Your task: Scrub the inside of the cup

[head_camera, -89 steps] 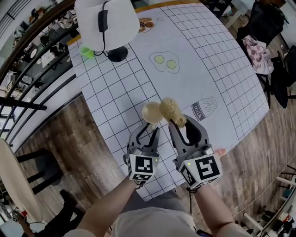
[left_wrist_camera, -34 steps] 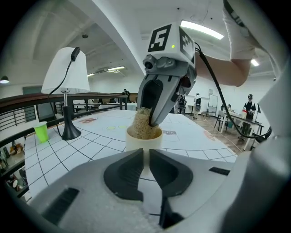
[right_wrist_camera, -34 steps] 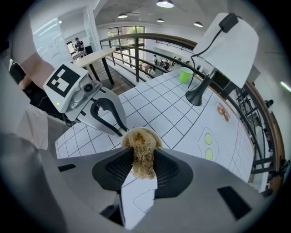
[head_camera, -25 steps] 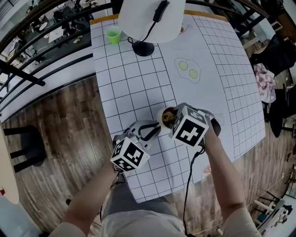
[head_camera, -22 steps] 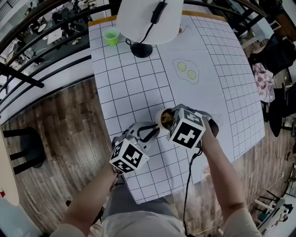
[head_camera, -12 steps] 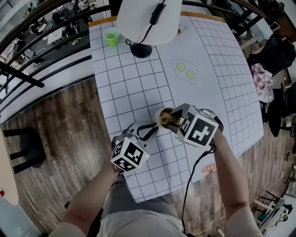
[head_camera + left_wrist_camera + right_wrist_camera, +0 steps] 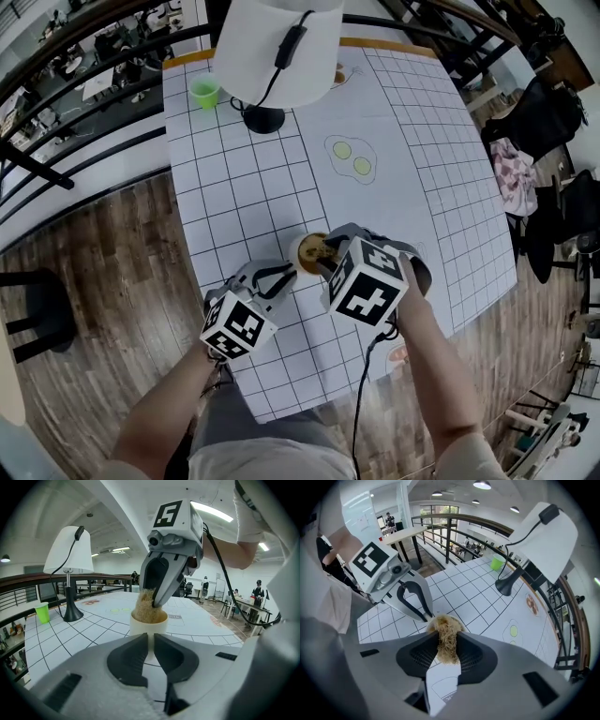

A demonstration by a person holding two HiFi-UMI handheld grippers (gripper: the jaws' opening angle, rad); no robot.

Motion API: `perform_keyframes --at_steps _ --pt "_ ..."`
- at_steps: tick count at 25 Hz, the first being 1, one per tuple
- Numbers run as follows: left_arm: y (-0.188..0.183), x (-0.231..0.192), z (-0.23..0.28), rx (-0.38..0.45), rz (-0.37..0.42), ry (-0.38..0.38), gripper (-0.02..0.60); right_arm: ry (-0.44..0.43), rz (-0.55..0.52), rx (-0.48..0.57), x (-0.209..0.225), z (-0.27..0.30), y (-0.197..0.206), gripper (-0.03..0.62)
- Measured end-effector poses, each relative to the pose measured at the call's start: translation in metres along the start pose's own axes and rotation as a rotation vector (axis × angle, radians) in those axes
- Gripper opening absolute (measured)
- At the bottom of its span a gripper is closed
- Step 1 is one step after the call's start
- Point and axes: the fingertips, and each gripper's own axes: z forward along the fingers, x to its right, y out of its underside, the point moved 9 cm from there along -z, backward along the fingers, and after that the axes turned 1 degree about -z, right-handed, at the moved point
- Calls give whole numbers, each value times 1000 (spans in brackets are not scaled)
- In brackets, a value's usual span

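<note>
A small cream cup (image 7: 306, 251) stands on the white grid tablecloth (image 7: 234, 187) near the table's front edge. My left gripper (image 7: 284, 276) reaches it from the near left and is shut on its near wall (image 7: 149, 626). A tan fibrous scrubber (image 7: 318, 251) is stuffed into the cup's mouth and bulges above the rim (image 7: 146, 605). My right gripper (image 7: 325, 260) points steeply down over the cup, shut on the scrubber (image 7: 446, 638). In the right gripper view the scrubber hides most of the cup, and the left gripper (image 7: 424, 616) stands just beyond it.
At the table's far end stand a lamp with a white shade (image 7: 272, 47) and black base (image 7: 263, 119), and a small green cup (image 7: 203, 91). Fried eggs (image 7: 350, 157) are printed mid-table. The table's left edge (image 7: 187, 253) drops to wooden floor. Chairs stand at the right (image 7: 544, 122).
My right gripper has tilted and shifted over the cup and risen slightly, with the scrubber still in the cup's mouth. The left gripper has kept its hold on the cup.
</note>
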Motion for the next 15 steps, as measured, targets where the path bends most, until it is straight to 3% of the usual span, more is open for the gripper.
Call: perform_keyframes --at_steps 8,15 --pt "-2 0 2 5 10 1 51 16 -2 -48 -2 41 4 113" --pt "-5 1 5 -54 -41 0 51 -104 0 -80 -1 39 -3 103"
